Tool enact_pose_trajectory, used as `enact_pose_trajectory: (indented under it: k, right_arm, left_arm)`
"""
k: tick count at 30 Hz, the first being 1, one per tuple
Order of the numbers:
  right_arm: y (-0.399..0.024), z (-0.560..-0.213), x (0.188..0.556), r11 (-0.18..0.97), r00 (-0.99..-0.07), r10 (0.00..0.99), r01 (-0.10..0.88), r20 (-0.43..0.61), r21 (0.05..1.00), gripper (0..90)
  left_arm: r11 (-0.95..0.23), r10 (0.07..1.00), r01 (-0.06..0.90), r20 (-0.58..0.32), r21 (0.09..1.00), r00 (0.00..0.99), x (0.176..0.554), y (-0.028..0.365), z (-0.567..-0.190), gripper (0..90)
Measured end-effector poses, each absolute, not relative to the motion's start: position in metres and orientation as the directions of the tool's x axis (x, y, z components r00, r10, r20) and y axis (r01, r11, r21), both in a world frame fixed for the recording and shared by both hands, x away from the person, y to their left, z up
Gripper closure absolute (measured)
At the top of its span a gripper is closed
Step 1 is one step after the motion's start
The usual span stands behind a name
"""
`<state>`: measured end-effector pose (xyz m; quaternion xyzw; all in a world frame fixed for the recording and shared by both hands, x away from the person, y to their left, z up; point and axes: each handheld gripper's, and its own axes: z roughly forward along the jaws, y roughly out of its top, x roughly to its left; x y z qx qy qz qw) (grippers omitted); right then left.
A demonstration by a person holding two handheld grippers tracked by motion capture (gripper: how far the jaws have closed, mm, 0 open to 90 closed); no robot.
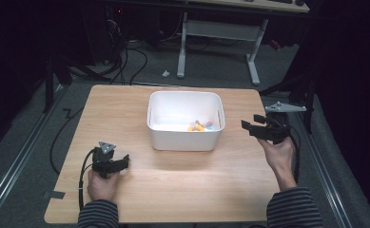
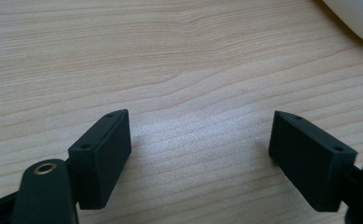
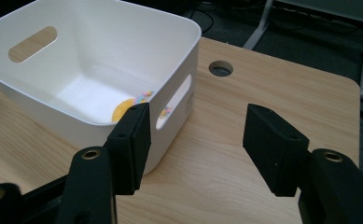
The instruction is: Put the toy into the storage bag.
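White bin (image 3: 76, 60), long axis running across the table (image 1: 173, 190), sits just left of the right gripper's (image 3: 195, 140) open jaws; left gripper (image 2: 200, 154) is open over bare wood.

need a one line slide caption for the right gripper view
Open right gripper held beside a white handled bin with small colourful items inside, on a wooden table.
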<state>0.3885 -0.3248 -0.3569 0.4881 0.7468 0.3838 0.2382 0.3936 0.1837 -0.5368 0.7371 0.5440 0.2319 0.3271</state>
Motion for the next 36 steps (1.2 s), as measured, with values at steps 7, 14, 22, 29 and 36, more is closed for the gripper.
enact_pose_trajectory:
  k: [7,14,22,29,36]
  right_arm:
    - [-0.342,-0.350,0.375,0.194,-0.373,0.927,0.538,0.026,0.820,42.3]
    - [-0.356,-0.345,0.352,0.187,-0.385,0.923,0.495,0.021,0.848,42.3]
    - [-0.367,-0.359,0.339,0.182,-0.363,0.931,0.520,0.024,0.834,42.2]
    - [-0.377,-0.368,0.325,0.147,-0.344,0.938,0.522,0.050,0.841,42.2]
    - [-0.376,-0.380,0.312,0.152,-0.350,0.935,0.526,0.050,0.837,42.2]
  left_arm:
    - [-0.194,0.954,0.650,-0.014,0.734,0.301,0.394,0.184,-0.537,21.3]
    - [-0.196,0.953,0.652,-0.014,0.733,0.302,0.394,0.184,-0.537,21.4]
    - [-0.195,0.953,0.651,-0.014,0.734,0.301,0.393,0.184,-0.537,21.3]
    - [-0.194,0.953,0.651,-0.015,0.734,0.301,0.393,0.184,-0.537,21.3]
    - [-0.195,0.953,0.651,-0.015,0.734,0.302,0.393,0.184,-0.537,21.3]
